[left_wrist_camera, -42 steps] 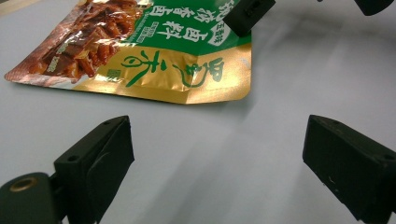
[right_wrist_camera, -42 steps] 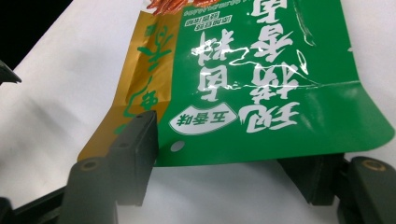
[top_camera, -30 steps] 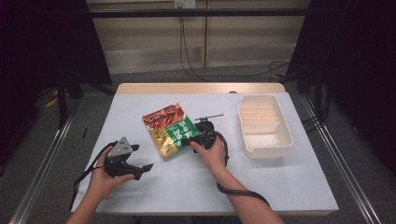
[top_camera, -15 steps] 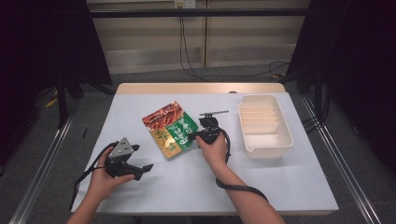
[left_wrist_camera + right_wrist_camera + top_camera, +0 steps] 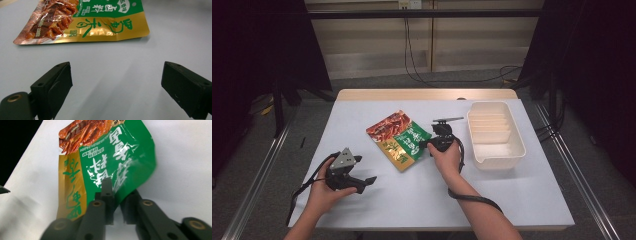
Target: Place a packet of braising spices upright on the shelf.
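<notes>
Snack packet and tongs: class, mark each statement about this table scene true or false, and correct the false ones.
1. The right tongs grip the snack packet by its edge. True.
2. The left tongs are shut. False: their jaws stand wide apart over bare table.
3. The packet lies inside the cream tray. False: it is on the table, left of the tray.
4. The packet is green, gold and red. True.

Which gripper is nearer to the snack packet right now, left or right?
Right. The right gripper is at the snack packet, its jaws closed on the packet's green edge. The left gripper sits apart from it on the table, jaws open, nearer the person.
</notes>
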A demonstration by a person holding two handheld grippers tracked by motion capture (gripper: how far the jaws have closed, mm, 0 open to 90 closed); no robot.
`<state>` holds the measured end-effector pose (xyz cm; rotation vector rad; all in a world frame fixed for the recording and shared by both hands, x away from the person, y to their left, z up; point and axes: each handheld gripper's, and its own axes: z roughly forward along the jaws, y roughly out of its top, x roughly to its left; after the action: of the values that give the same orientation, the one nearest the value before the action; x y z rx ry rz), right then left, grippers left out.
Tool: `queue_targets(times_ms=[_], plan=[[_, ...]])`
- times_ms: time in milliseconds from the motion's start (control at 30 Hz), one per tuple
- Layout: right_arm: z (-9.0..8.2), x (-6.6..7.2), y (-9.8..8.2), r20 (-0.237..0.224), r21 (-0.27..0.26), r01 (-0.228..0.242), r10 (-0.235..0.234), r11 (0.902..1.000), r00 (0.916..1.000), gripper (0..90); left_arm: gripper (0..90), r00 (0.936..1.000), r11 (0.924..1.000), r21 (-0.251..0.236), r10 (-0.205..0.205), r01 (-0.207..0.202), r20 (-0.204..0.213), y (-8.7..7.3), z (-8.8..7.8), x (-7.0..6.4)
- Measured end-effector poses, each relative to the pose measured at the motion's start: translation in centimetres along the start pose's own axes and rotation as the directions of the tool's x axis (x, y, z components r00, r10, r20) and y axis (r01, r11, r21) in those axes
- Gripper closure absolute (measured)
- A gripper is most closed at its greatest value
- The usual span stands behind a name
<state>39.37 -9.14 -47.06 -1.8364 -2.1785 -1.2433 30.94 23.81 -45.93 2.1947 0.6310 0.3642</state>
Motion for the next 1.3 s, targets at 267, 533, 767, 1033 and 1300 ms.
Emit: queue_targets(times_ms=[267, 533, 767, 1033, 1300], plan=[[1.5, 1.0, -0.5, -0.009, 0.042, -0.008, 0.008, 0.9991, 0.9999, 75.0, 9.6, 1.0000, 0.9999, -0.007, -0.009, 0.009, -0.004, 0.0, -0.1, -0.1], [0.8, 1.7, 0.4, 0.013, 0.067, 0.040, -0.041, 0.9969, 0.9991, 90.0, 9.6, 0.9999, 1.0000, 0.001, 0.008, -0.008, -0.009, 0.0, -0.2, 0.1], [-1.1, 2.3, 2.1, 0.018, 0.118, 0.059, -0.062, 0.9913, 0.9979, 90.0, 9.7, 0.9999, 1.0000, -0.004, -0.005, 0.005, -0.016, 0.0, -0.3, 0.0], [-4.3, 3.4, 5.5, 0.046, 0.194, 0.114, -0.125, 0.9743, 0.9911, 90.0, 9.7, 1.0000, 0.9999, -0.013, -0.008, 0.008, -0.005, 0.0, -0.2, 0.0], [-7.0, 5.0, 8.8, 0.079, 0.274, 0.140, -0.167, 0.9514, 0.9827, 90.0, 9.8, 1.0000, 0.9999, -0.010, -0.006, 0.006, 0.005, 0.0, 0.0, -0.1]])
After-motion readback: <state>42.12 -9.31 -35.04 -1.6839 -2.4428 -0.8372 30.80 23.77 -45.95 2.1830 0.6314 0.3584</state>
